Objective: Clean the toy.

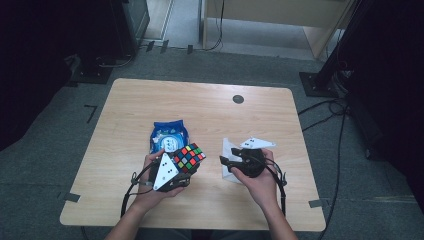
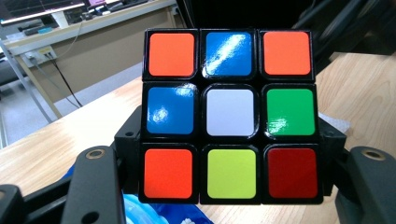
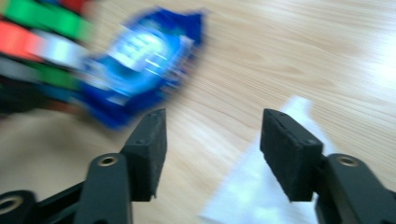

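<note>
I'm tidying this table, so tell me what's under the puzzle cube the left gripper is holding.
Below the puzzle cube, a blue packet lies on the wooden table. The cube and the left gripper cover most of it, so what the rest of it looks like is hidden.

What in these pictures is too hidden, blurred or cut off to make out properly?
- Blue packet: its print is motion-blurred in the right gripper view and too small in the high view.
- White sheet: the right hand-held gripper and the picture's bottom edge cut it off; whether paper or plastic is unclear.
- Puzzle cube: the left gripper view gives one face; its other sides are turned away.
- Left hand-held gripper: its pads sit behind the cube.
</note>
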Motion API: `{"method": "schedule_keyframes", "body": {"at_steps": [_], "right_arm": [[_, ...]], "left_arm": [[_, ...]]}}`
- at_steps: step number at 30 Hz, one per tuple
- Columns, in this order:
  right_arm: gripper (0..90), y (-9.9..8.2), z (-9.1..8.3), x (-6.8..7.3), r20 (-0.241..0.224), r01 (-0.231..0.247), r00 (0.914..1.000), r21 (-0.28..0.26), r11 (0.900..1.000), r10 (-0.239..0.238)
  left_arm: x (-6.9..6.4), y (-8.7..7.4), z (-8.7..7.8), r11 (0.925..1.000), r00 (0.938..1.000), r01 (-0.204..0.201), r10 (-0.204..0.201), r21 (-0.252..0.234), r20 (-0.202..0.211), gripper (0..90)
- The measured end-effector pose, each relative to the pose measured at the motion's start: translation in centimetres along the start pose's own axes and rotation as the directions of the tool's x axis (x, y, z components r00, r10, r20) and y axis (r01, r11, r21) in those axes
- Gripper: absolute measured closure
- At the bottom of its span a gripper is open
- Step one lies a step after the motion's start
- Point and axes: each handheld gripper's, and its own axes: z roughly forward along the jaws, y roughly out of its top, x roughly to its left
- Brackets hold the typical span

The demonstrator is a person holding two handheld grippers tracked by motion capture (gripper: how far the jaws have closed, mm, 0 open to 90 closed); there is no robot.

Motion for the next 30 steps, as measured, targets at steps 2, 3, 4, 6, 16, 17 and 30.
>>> {"method": "schedule_keyframes", "body": {"at_steps": [2, 3, 4, 6, 16, 17, 30], "right_arm": [[45.5, -0.8, 0.9, -0.8, 0.023, 0.005, 0.9997, 0.019, 0.9998, -0.006], [45.6, -1.3, 1.4, -1.2, 0.049, 0.011, 0.9987, 0.035, 0.9993, -0.013], [46.4, -1.7, 1.8, -1.5, 0.079, 0.021, 0.9965, 0.05, 0.9985, -0.025], [46.7, -2.4, 2.5, -2.1, 0.109, 0.025, 0.9935, 0.081, 0.9964, -0.034], [55.4, -4.0, 4.2, -3.0, 0.151, 0.073, 0.984, 0.143, 0.987, -0.094], [58.6, -4.1, 4.1, -3.2, 0.153, 0.074, 0.9837, 0.138, 0.9876, -0.095], [88.3, -1.6, 0.2, -1.3, 0.057, 0.054, 0.9971, -0.07, 0.9961, -0.05]], "left_arm": [[-0.1, 0.0, 0.1, 1.0, 1.0, -0.003, 0.003, 0.002, 0.005, 34.1], [-0.1, 0.0, 0.1, 1.0, 1.0, -0.004, 0.004, 0.004, 0.006, 34.1], [-0.1, 0.0, 0.1, 1.0, 1.0, -0.004, 0.004, 0.004, 0.008, 34.1], [-0.1, -0.1, 0.2, 0.9999, 0.9999, -0.004, 0.004, 0.01, 0.01, 34.1], [0.1, -0.1, 0.1, 0.9999, 0.9998, 0.016, -0.016, 0.007, 0.012, 34.1], [0.1, -0.1, 0.1, 0.9998, 0.9997, 0.019, -0.019, 0.007, 0.013, 34.1], [-0.1, -0.2, 0.4, 0.9996, 0.9993, 0.024, -0.024, 0.013, 0.029, 34.1]]}}
